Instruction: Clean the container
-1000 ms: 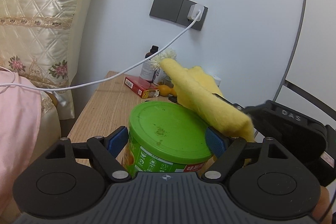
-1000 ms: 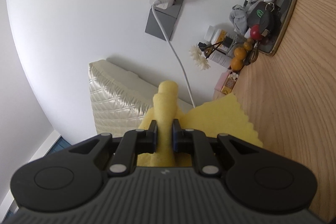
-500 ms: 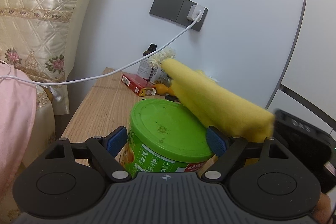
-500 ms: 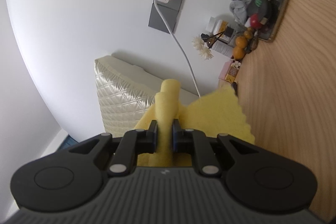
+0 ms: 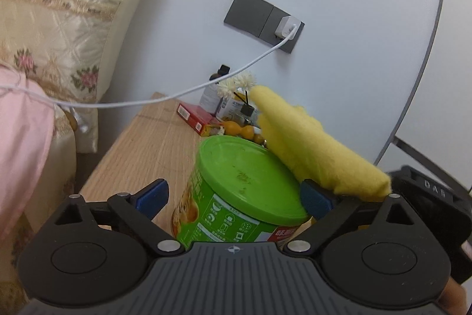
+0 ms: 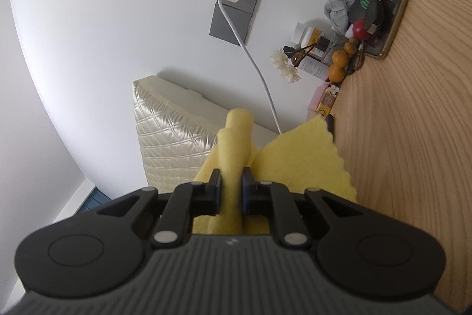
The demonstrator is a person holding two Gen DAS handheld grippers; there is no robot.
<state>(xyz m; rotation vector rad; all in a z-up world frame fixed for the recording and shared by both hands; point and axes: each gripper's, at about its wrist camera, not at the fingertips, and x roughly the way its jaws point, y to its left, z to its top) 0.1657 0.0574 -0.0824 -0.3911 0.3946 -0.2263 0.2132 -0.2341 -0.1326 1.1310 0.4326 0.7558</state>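
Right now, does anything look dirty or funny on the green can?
Yes. The green lid of the can has small brown specks near its middle, so it looks dirty. The yellow cloth, pinched in the right gripper, hangs beside the lid's far edge.

The left gripper [image 5: 234,195] has a ribbed grey housing with a small round emblem, 2 black disc-shaped covers, black linkage arms with silver screws, and 2 blue fingertip pads [image 5: 153,194]. Beside that housing's right edge, a bit of skin shows. The right gripper [image 6: 231,191] is built the same: grey ribbed housing, black arms, silver screws, dark blue pads [image 6: 217,191].
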